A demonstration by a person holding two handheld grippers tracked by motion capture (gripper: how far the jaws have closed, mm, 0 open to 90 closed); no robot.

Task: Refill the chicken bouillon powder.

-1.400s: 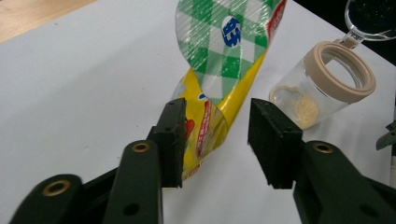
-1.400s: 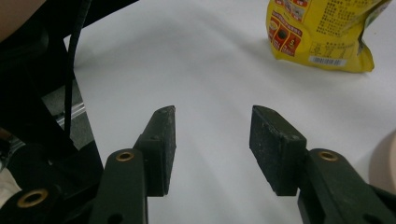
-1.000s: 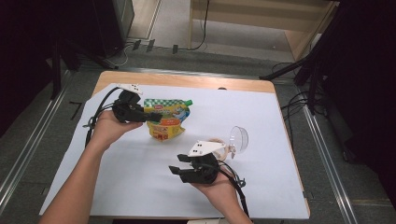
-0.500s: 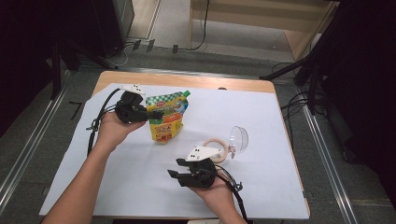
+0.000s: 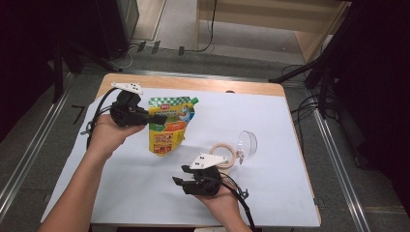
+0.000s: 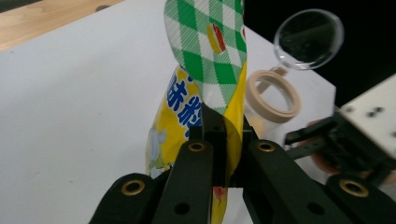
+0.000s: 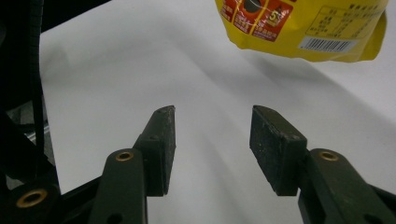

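Two grippers in play. Left gripper [image 5: 155, 117] is clamped on the side edge of a yellow-and-green spouted pouch [image 5: 168, 126], holding it lifted above the white table sheet [image 5: 121, 179], bottom hanging down. Right gripper [image 5: 179, 176] has its jaws spread, holding nothing, low over the sheet near the person. Just beyond it lie a beige ring [image 5: 224, 153] and a clear lid [image 5: 247, 143].

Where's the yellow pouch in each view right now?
High view: pouch left of centre, held by the left tongs.
Left gripper view: centre, pinched between the jaws.
Right gripper view: top right, its bottom edge with barcode.
Shared landmark: white table sheet.
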